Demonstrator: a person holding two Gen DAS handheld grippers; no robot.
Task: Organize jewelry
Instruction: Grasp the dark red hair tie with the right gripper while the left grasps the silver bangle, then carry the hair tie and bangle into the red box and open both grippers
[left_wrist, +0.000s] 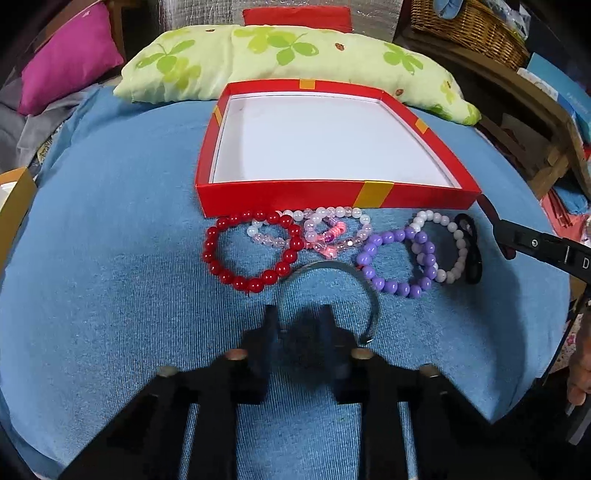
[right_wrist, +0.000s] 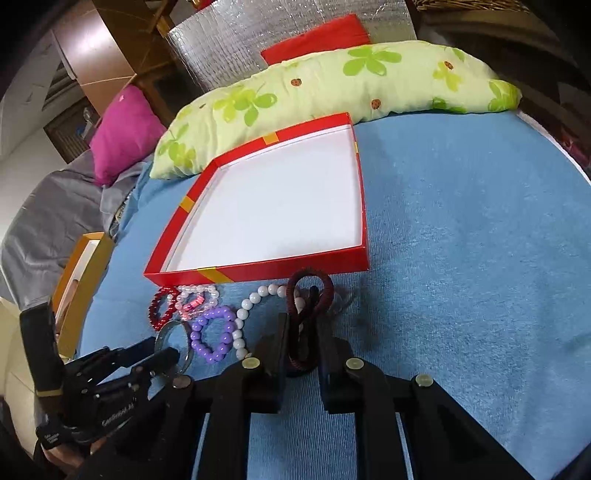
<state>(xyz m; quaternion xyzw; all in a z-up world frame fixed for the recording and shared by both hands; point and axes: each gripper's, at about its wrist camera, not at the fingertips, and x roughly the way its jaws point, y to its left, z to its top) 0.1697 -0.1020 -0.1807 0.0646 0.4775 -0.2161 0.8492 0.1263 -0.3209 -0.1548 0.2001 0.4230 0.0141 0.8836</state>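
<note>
An open red box (left_wrist: 280, 195) with a white inside lies on the blue cloth; nothing is in it. In front of it are a red bead bracelet (left_wrist: 255, 284), a pink and clear bead tangle (left_wrist: 332, 232), a purple bead bracelet (left_wrist: 391, 284) and a white bead bracelet (left_wrist: 458, 236). My left gripper (left_wrist: 299, 321) is shut on the near side of a silver bangle (left_wrist: 375, 299), which rests on the cloth. My right gripper (right_wrist: 303, 328) is shut on a dark red and black cord loop (right_wrist: 325, 288) at the right end of the row.
A green-leaf pillow (left_wrist: 295, 55) lies behind the box, with a magenta cushion (left_wrist: 70, 59) at the far left. An orange box (left_wrist: 14, 206) sits at the cloth's left edge. A wicker basket (left_wrist: 469, 26) stands at the back right. Bare blue cloth (right_wrist: 461, 258) stretches right of the box.
</note>
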